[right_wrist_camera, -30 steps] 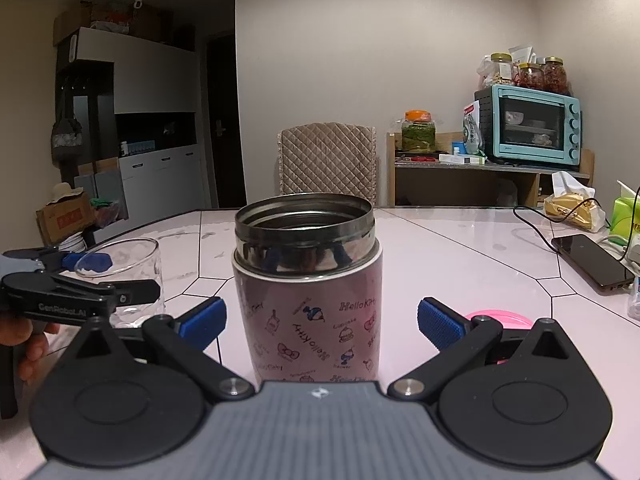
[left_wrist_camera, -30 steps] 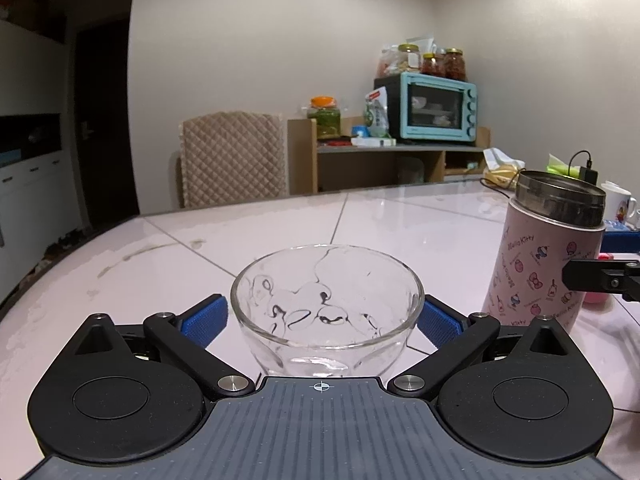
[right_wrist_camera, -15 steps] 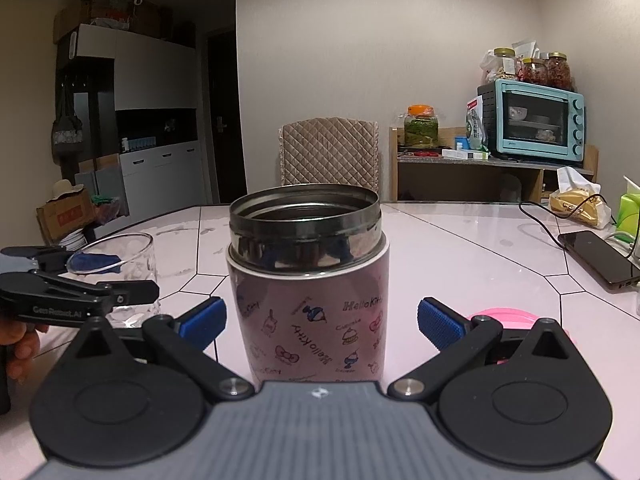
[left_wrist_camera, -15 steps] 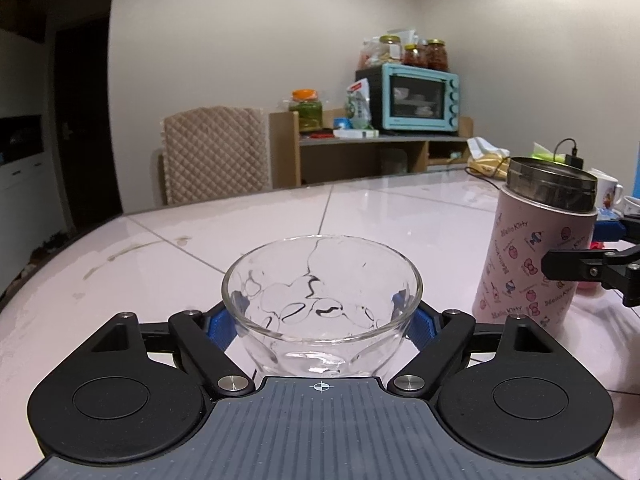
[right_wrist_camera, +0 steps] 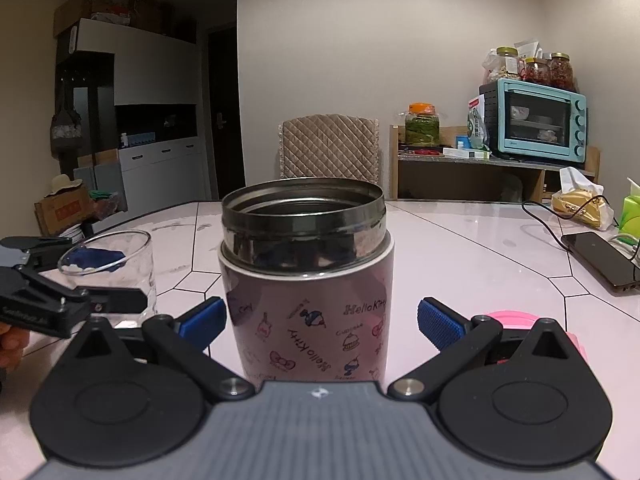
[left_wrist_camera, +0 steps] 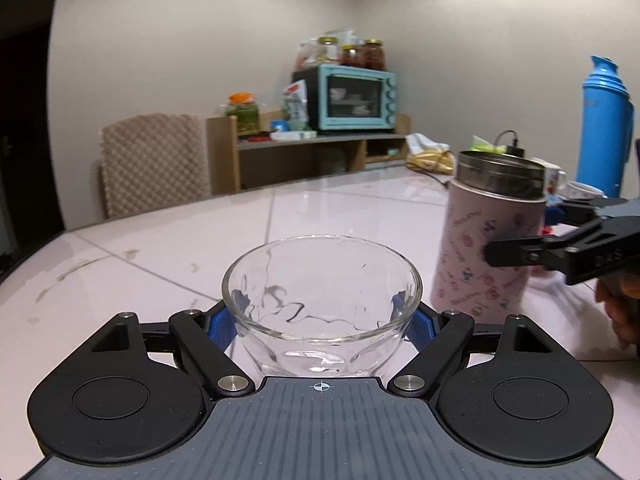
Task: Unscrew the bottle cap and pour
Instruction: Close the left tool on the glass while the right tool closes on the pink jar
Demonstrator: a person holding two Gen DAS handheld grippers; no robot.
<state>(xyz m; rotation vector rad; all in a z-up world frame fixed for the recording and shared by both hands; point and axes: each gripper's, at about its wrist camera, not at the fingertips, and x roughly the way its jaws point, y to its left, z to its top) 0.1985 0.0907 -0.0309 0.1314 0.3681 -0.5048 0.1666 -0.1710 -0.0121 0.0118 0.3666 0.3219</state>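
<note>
The Hello Kitty thermos jar (right_wrist_camera: 306, 280) stands uncapped and upright on the tiled table (right_wrist_camera: 460, 240), between the spread blue pads of the right gripper (right_wrist_camera: 320, 320). Its pink cap (right_wrist_camera: 516, 320) lies just right. Beside it, the left gripper (left_wrist_camera: 322, 322) clamps a clear glass cup (left_wrist_camera: 322, 304).

On the table (right_wrist_camera: 460, 240), the glass (right_wrist_camera: 116, 268) stands left of the bottle (right_wrist_camera: 308, 288), the cap (right_wrist_camera: 516, 320) right.

Uncapped pink cartoon bottle (right_wrist_camera: 306, 288) upright, pink cap (right_wrist_camera: 520, 320) beside, clear glass (left_wrist_camera: 322, 304) upright
</note>
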